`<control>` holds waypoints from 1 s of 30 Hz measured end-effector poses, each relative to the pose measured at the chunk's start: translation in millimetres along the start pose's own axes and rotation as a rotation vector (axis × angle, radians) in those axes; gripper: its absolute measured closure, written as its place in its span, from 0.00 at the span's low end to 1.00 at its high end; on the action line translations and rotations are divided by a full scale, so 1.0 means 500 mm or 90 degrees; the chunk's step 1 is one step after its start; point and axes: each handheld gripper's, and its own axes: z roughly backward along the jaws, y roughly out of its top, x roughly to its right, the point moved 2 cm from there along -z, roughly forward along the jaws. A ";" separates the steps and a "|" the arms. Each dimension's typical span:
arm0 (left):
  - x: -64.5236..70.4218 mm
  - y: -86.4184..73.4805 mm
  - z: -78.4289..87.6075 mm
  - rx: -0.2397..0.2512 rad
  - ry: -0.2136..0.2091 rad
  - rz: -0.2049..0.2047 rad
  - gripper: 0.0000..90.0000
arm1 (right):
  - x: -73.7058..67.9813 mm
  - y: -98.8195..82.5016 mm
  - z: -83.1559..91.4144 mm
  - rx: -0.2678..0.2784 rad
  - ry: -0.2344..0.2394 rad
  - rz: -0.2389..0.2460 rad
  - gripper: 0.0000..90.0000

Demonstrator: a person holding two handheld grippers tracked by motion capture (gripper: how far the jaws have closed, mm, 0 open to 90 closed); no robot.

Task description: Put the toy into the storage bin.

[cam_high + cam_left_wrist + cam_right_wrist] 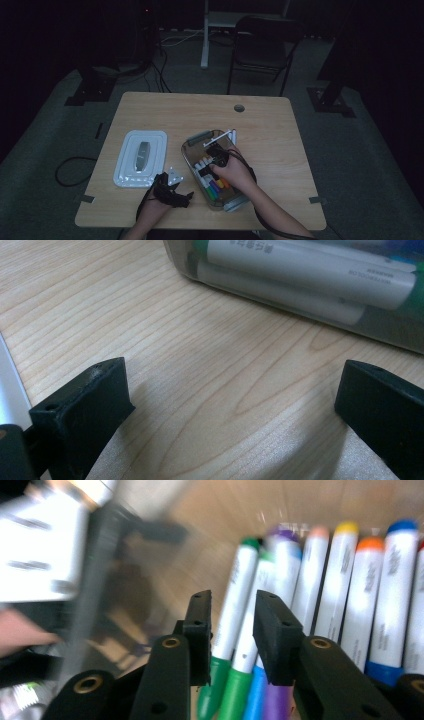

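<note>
Nearest to us, our left gripper rests on the pale wooden table near its front edge, its jaws spread wide with nothing but bare wood grain between them; in the left gripper view the clear plastic marker box lies just beyond the tips, apart from them.

A little farther in, our right gripper reaches down into that clear plastic box. In the right gripper view its jaws stand only slightly parted, with a narrow gap that holds nothing, hanging over the white-barrelled green-capped markers in the row of coloured markers. We cannot tell whether the tips touch a barrel. We judge the step in hand to be picking one marker out of the packed row, with no grip made yet.

The next move, as we see it, calls for widening the jaws enough to straddle a single barrel, lowering them on either side of it without wedging its neighbours, then closing and lifting straight up.

Left of the box lies the white rectangular lid, flat on the table, well apart from both grippers.
</note>
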 end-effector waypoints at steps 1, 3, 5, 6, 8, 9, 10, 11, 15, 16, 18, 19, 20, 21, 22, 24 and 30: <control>0.000 0.000 0.000 0.000 0.000 0.000 0.02 | -0.001 0.001 0.014 0.015 0.008 0.002 0.75; 0.000 0.000 0.000 -0.001 -0.001 0.000 0.02 | 0.000 0.002 0.047 0.047 0.024 0.003 0.74; 0.000 0.000 0.000 -0.001 0.000 0.000 0.02 | 0.003 0.001 0.084 0.081 0.032 0.006 0.73; 0.000 0.000 0.000 0.000 0.000 0.000 0.02 | 0.007 0.000 0.103 0.101 0.034 0.003 0.73; 0.000 0.000 0.000 0.000 0.000 0.000 0.02 | 0.019 -0.003 0.141 0.139 0.024 0.011 0.70; 0.000 0.000 0.000 0.000 0.000 0.000 0.02 | 0.027 -0.005 0.158 0.156 0.017 0.008 0.69; 0.000 0.000 0.000 0.000 0.000 0.000 0.02 | 0.037 -0.008 0.174 0.170 0.008 0.006 0.68; 0.000 0.000 0.000 0.000 0.000 0.000 0.02 | 0.048 -0.010 0.187 0.187 -0.003 0.006 0.67; 0.000 0.000 0.000 0.000 0.000 0.000 0.02 | 0.104 -0.024 0.229 0.229 -0.042 -0.026 0.67; 0.000 0.000 0.000 0.000 0.000 -0.001 0.02 | 0.115 -0.026 0.232 0.233 -0.050 -0.031 0.67; 0.000 0.000 0.000 0.001 0.001 -0.001 0.02 | 0.144 -0.031 0.231 0.240 -0.065 -0.050 0.67; 0.000 0.000 0.000 0.001 0.001 -0.001 0.02 | 0.159 -0.033 0.227 0.240 -0.075 -0.059 0.67; 0.000 0.000 0.000 0.001 0.001 -0.001 0.02 | 0.173 -0.035 0.221 0.246 -0.080 -0.068 0.67; 0.000 0.000 0.000 0.000 0.001 -0.001 0.02 | 0.188 -0.035 0.212 0.244 -0.087 -0.077 0.67; 0.000 0.000 0.000 0.000 0.001 -0.001 0.02 | 0.206 -0.035 0.198 0.243 -0.098 -0.086 0.67; 0.000 0.000 0.000 0.000 0.000 0.000 0.02 | 0.233 -0.032 0.172 0.237 -0.104 -0.100 0.67; 0.000 0.000 0.000 0.000 0.000 0.000 0.02 | 0.295 -0.013 0.090 0.230 -0.128 -0.130 0.64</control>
